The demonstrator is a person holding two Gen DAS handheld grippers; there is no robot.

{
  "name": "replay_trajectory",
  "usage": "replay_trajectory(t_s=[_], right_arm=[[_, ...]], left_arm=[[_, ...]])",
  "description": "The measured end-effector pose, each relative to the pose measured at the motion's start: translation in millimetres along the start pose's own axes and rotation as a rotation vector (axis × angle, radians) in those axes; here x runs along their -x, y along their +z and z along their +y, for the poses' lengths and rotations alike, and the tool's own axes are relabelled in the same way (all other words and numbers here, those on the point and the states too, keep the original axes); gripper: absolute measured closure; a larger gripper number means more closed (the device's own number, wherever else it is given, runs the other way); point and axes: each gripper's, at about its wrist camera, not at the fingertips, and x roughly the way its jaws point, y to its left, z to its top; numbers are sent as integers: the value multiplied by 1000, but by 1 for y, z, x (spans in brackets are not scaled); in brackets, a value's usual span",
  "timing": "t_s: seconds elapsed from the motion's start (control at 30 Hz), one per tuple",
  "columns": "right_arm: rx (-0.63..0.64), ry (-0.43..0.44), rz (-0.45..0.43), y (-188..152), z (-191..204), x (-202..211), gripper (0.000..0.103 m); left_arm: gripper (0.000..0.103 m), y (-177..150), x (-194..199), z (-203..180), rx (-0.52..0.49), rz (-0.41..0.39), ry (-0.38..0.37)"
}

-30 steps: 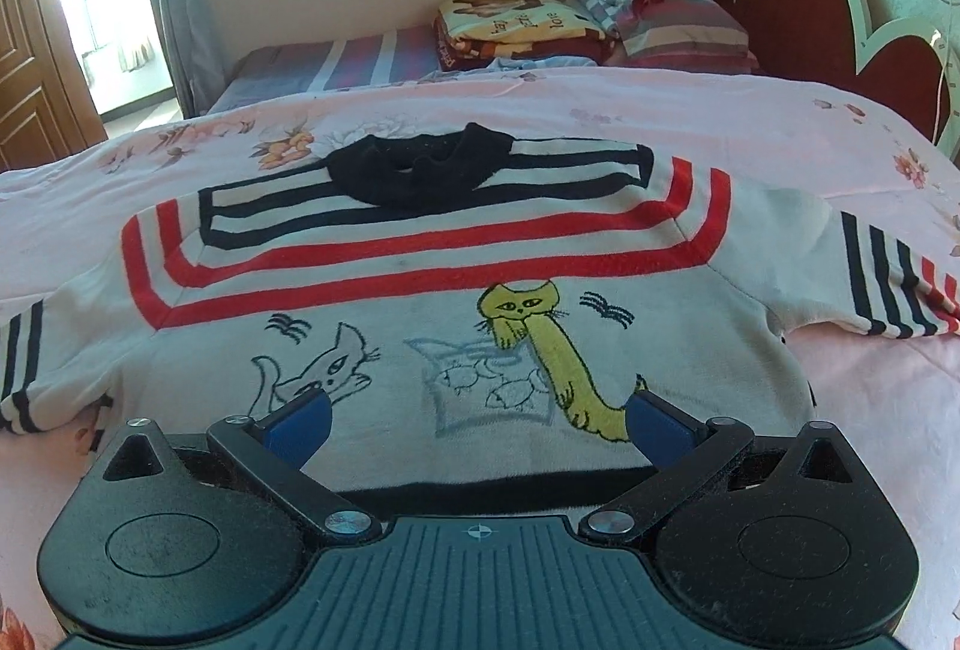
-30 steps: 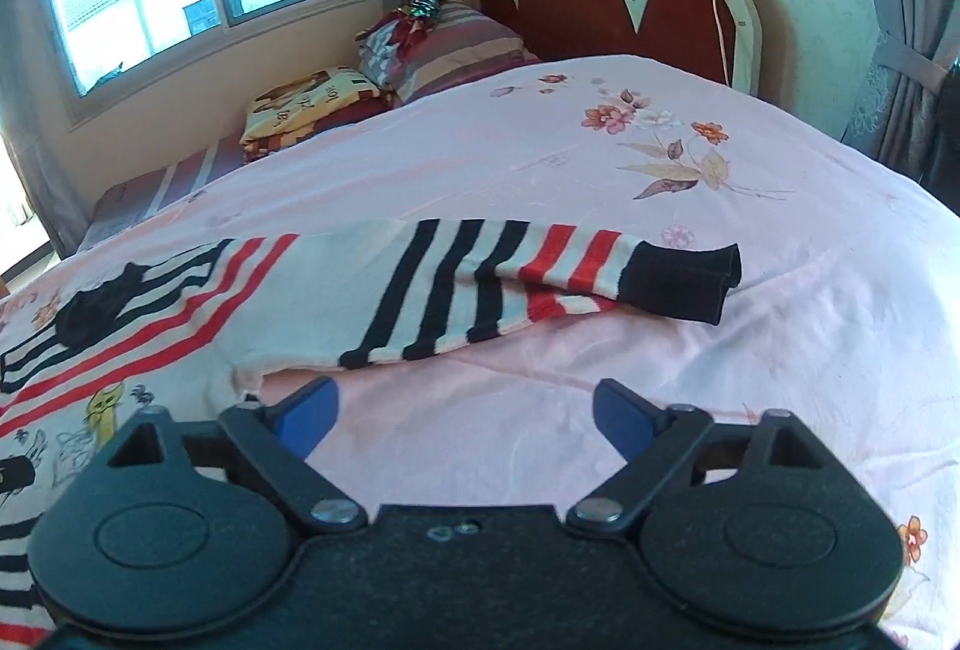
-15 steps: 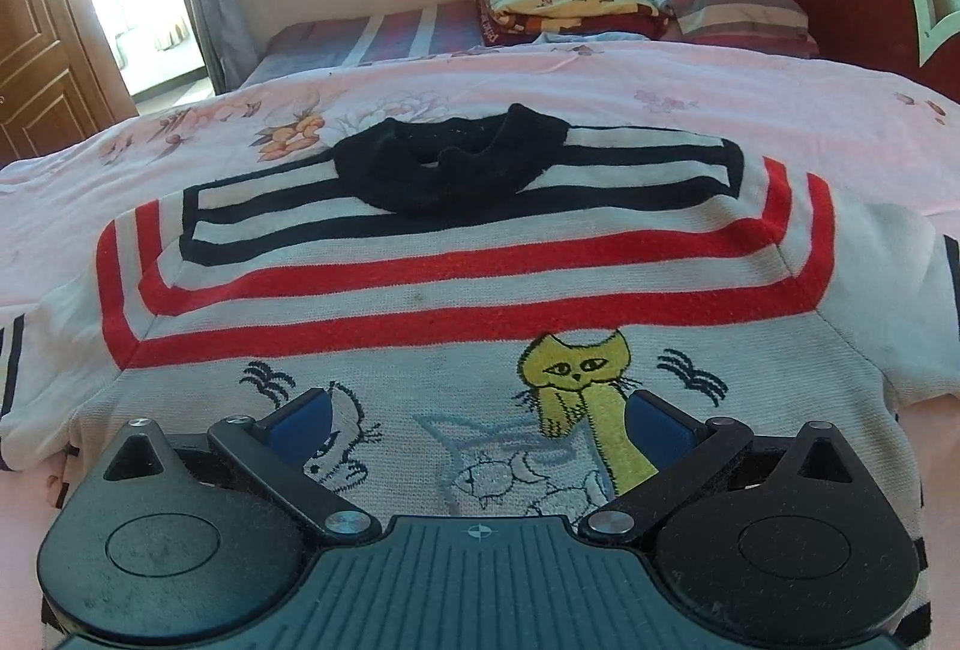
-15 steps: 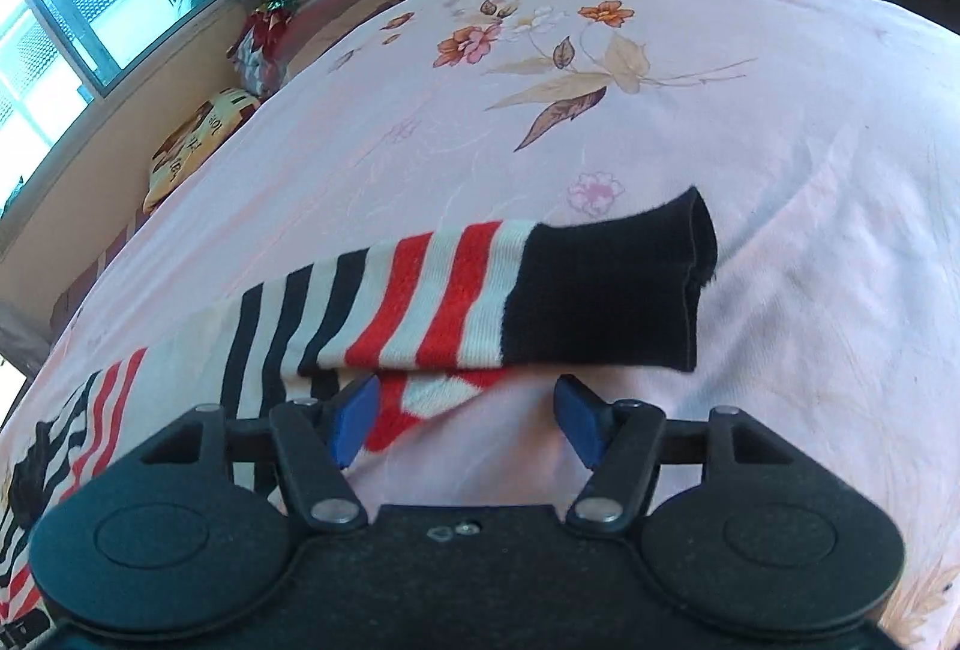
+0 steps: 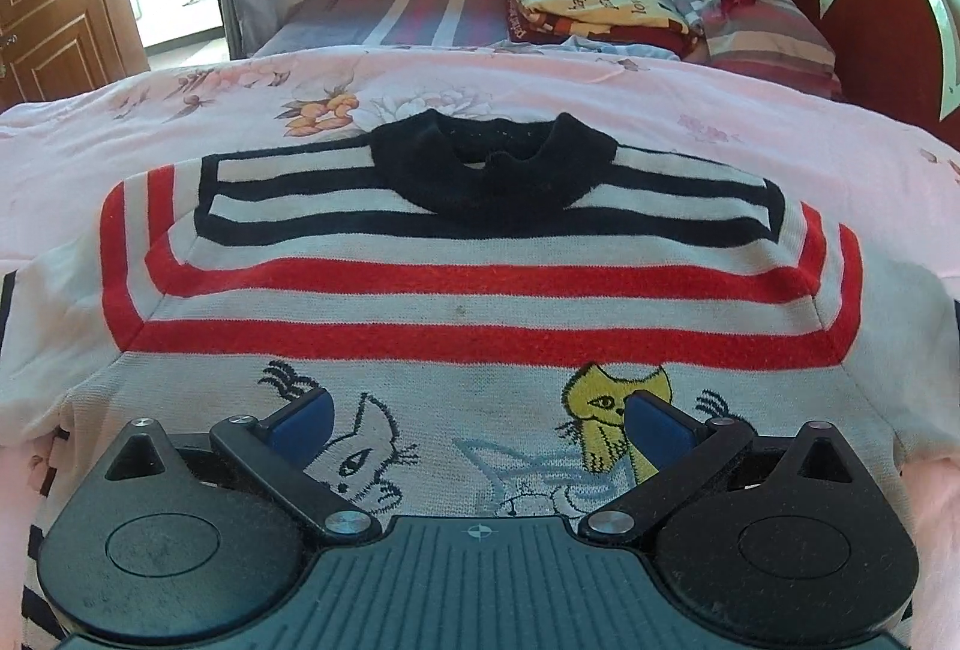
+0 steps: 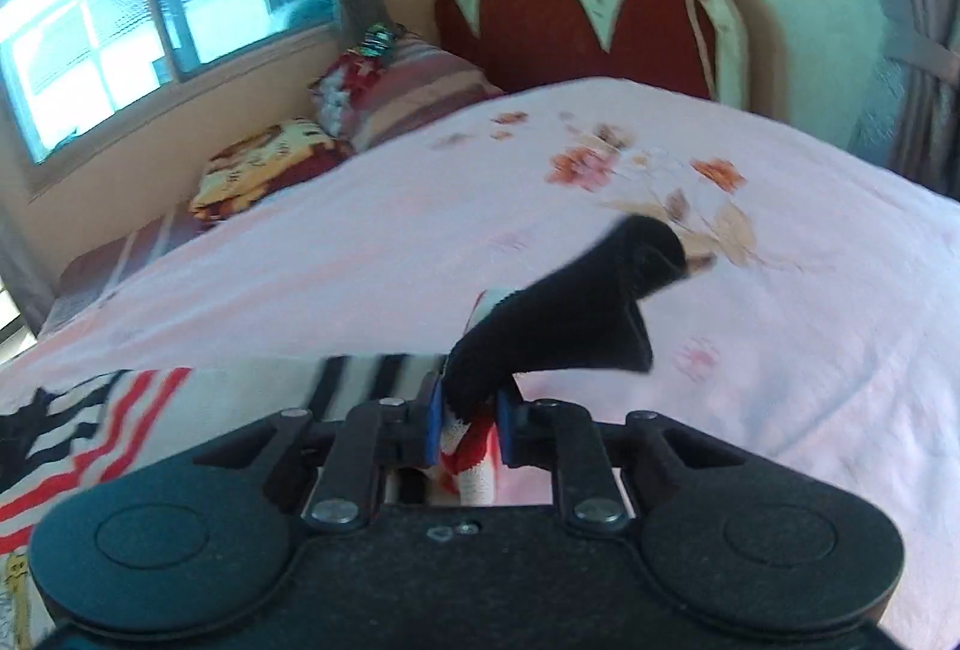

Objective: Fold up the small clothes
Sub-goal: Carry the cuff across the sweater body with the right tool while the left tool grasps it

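Covering the bed, a pink floral sheet (image 5: 750, 158) carries one small knitted sweater (image 5: 468, 302), spread flat and face up: white body, two red bands, two navy bands, a ribbed black collar (image 5: 498, 170), and stitched cats, one yellow, one grey. One striped sleeve (image 6: 360, 374) ends in a soft black cuff (image 6: 576, 314). The right gripper (image 6: 468, 425) is clamped on that sleeve just behind the cuff, which sticks up. The left gripper (image 5: 477, 425) hangs over the cats, blue pads spread wide, gripping nothing.
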Motion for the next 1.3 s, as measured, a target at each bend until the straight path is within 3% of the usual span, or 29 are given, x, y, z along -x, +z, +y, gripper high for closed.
replay_trajectory(t_s=[0.2, 0.33, 0.4, 0.43, 0.5, 0.53, 0.63, 0.8, 0.83, 0.87, 0.9, 1.03, 1.07, 1.1, 1.13, 1.3], right_arm=[[197, 344, 54, -14, 135, -5, 90], [304, 448, 184, -56, 198, -30, 89], [355, 457, 266, -78, 218, -42, 82], [370, 461, 291, -86, 223, -43, 76], [368, 494, 290, -88, 220, -36, 50], [363, 505, 282, -85, 215, -29, 45], [375, 487, 237, -82, 192, -3, 42], [409, 398, 194, -85, 148, 22, 41], [400, 377, 194, -85, 139, 24, 41], [387, 357, 198, -86, 132, 23, 41], [369, 337, 203, -86, 123, 22, 41], [311, 275, 225, -89, 101, 16, 41], [298, 264, 228, -89, 98, 14, 41], [288, 254, 231, -90, 95, 11, 41], [279, 248, 235, -91, 94, 9, 41], [284, 215, 245, -92, 94, -4, 40]], left_arm=[[0, 18, 8, 34, 119, 2, -18], [0, 18, 6, 53, 179, 19, -97], [0, 15, -1, 58, 222, 52, -177], [0, 13, -6, 58, 244, 73, -205], [0, 8, -17, 55, 268, 112, -252], [0, 5, -22, 51, 272, 129, -271], [0, -2, -36, 37, 295, 150, -343], [2, -3, -48, 13, 305, 118, -367], [9, -2, -49, 9, 303, 109, -374], [37, 0, -51, 5, 301, 103, -394], [47, 2, -56, 2, 306, 122, -402], [47, 5, -62, -4, 323, 100, -406], [52, 6, -62, -5, 331, 95, -420], [80, 6, -63, -6, 338, 97, -436], [93, 3, -65, -6, 352, 116, -461], [97, -1, -65, -13, 371, 85, -476]])
